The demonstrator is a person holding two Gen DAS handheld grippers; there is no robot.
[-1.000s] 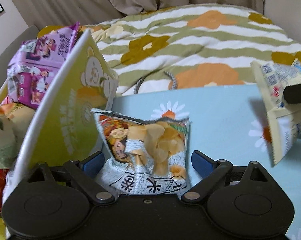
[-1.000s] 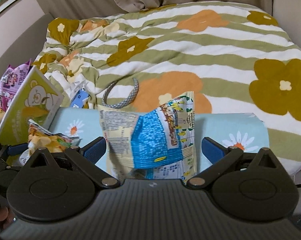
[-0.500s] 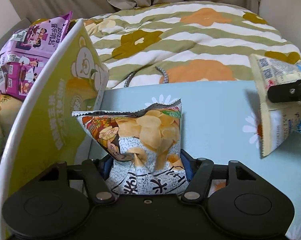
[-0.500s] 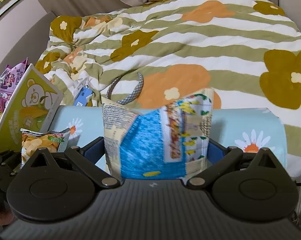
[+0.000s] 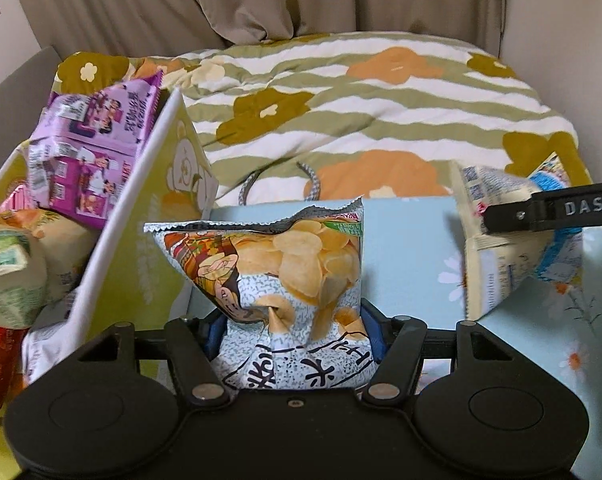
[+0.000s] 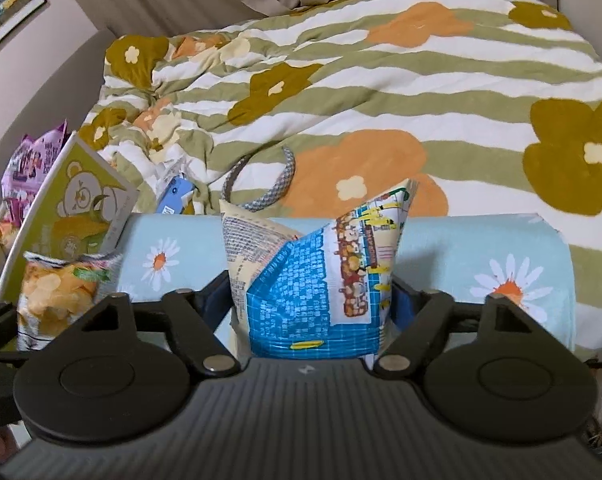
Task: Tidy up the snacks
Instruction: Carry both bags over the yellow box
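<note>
My left gripper (image 5: 293, 320) is shut on the lower part of a potato chip bag (image 5: 285, 256) and holds it upright just above the light blue daisy tablecloth (image 5: 413, 248). The same chip bag (image 6: 57, 292) shows at the left of the right wrist view. My right gripper (image 6: 309, 300) has a blue and cream snack bag (image 6: 301, 280) between its jaws, which are closing, with the pads against the bag's sides. That bag (image 5: 501, 256) appears at the right of the left wrist view, with one black finger (image 5: 549, 208) across it.
A tall green box with a bear print (image 5: 141, 240) stands at the left and holds purple snack bags (image 5: 93, 136) and other packets. Behind the table lies a striped flowered quilt (image 5: 341, 100) with a grey cord loop (image 6: 261, 184) and a small blue item (image 6: 177, 196).
My left jaws closed on the chip bag and raised it a little. My right jaws came in from wide open onto the sides of the blue and cream bag.
</note>
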